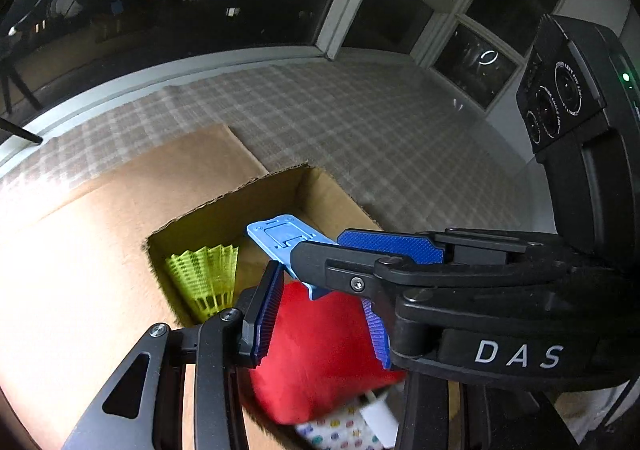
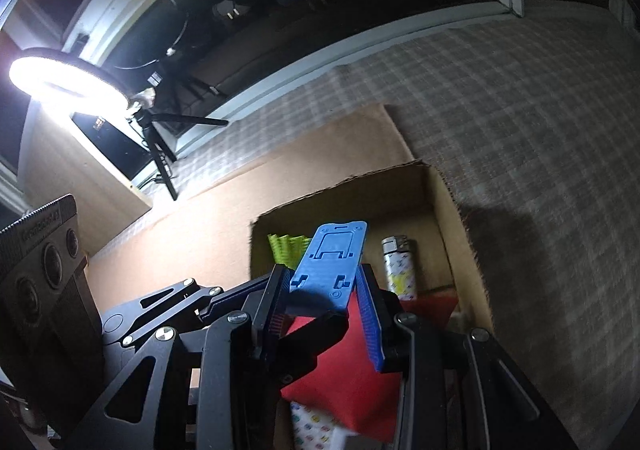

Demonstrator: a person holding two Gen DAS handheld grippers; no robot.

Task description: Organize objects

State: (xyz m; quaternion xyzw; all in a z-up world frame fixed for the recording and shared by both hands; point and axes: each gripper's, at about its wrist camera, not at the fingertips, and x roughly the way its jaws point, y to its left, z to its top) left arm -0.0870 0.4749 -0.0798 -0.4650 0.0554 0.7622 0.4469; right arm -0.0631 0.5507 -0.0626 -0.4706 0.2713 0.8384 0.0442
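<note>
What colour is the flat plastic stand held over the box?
Light blue; the flat plastic stand shows best in the right wrist view.

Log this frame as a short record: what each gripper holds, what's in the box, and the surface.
left gripper: around red pouch; grip unclear
right gripper: shut on blue stand
box: open cardboard, holds yellow shuttlecock, lighter, red pouch, patterned item
surface: checked cloth
lighting: ring light, dark window behind
</note>
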